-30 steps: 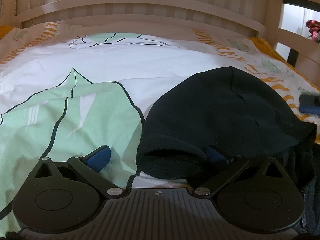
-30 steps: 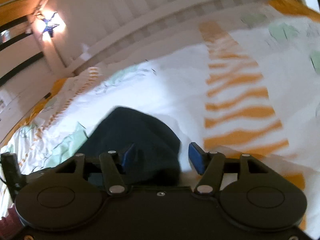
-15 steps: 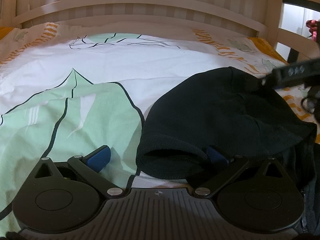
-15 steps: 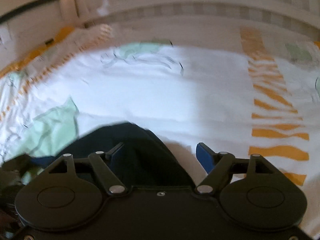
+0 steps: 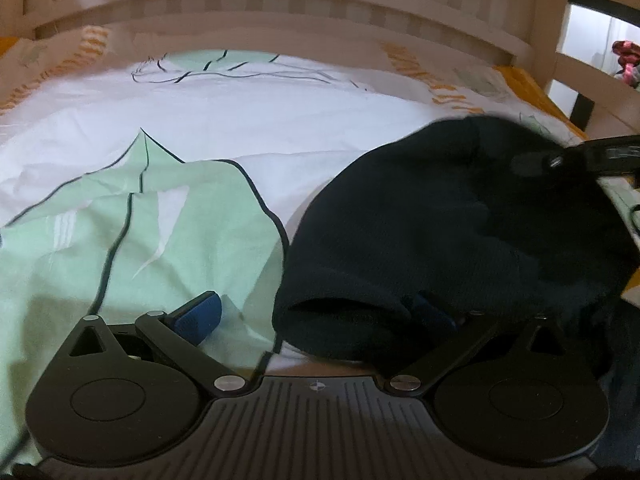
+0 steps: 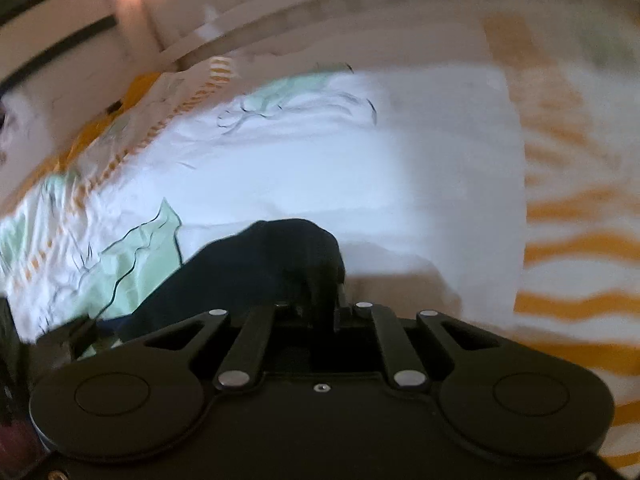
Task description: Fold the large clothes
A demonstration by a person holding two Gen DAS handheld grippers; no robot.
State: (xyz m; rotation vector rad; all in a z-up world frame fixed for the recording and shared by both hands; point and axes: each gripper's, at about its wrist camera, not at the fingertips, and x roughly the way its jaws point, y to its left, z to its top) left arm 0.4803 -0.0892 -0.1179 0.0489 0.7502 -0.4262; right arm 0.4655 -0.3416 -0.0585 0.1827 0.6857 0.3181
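White-green bedsheet (image 5: 168,232) beneath, slatted headboard (image 5: 280,12) behind. Right gripper (image 6: 320,300) clamped onto black garment (image 5: 460,232) fold; left gripper (image 5: 316,316) spread wide, garment cuff between fingers.

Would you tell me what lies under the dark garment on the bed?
The dark garment rests on the white, green-printed bedcover. The cover directly beneath it is hidden, and one fingertip of the left tool is tucked under its hem.
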